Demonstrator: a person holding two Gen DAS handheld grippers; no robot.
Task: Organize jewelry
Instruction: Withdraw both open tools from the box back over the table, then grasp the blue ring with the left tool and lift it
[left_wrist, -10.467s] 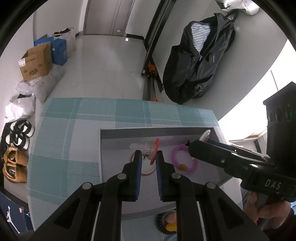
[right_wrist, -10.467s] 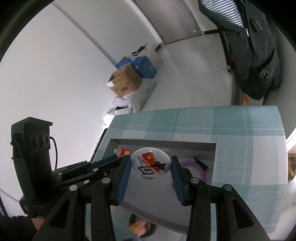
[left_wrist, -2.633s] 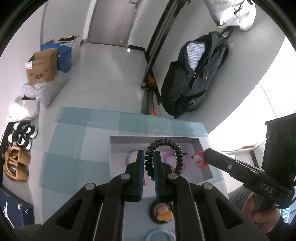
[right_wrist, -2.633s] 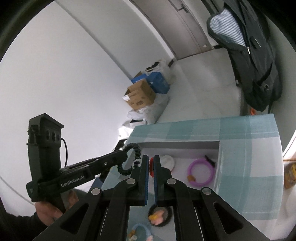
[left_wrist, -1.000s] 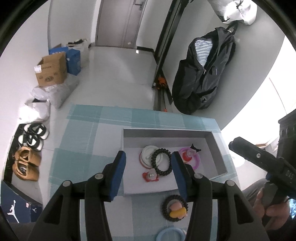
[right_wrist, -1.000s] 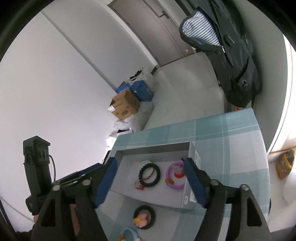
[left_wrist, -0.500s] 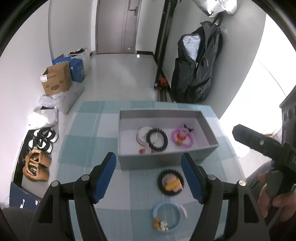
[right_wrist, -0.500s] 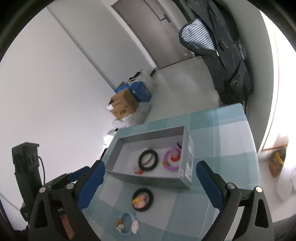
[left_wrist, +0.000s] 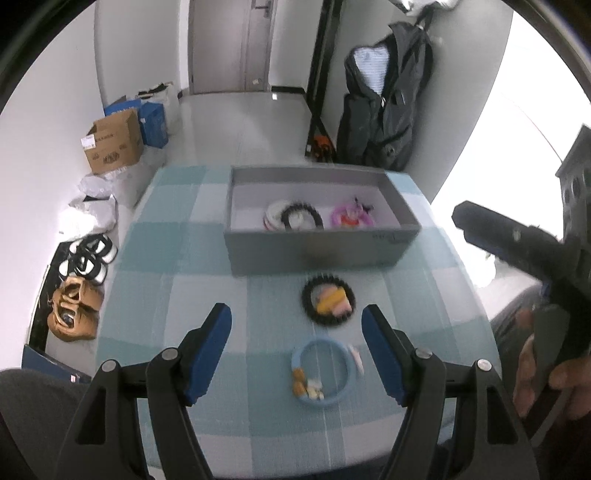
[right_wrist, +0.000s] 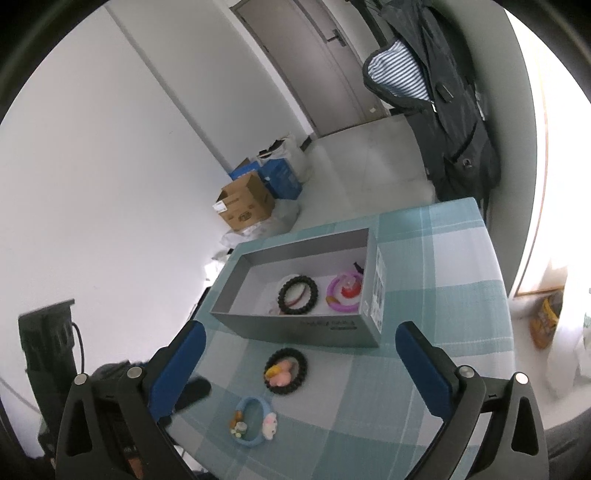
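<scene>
Your grey box (left_wrist: 317, 254) sits mid-frame in the left wrist view and already holds a black beaded bracelet (left_wrist: 301, 218) lying over a white piece, and a pink ring (left_wrist: 352, 218) to its right. Two pieces are left out on the checked worktop (left_wrist: 177, 280): a black bracelet with a yellow-pink charm (left_wrist: 328, 300) just below the box, and a blue ring with charms (left_wrist: 320, 373) lower still. Your left hand-held gripper (left_wrist: 296, 347) and right hand-held gripper (right_wrist: 295, 365) both hang spread wide, grasping nothing. I judge you roughly half done.

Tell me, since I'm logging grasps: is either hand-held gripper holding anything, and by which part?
Nothing: the left hand-held gripper and right hand-held gripper are both open and empty.
</scene>
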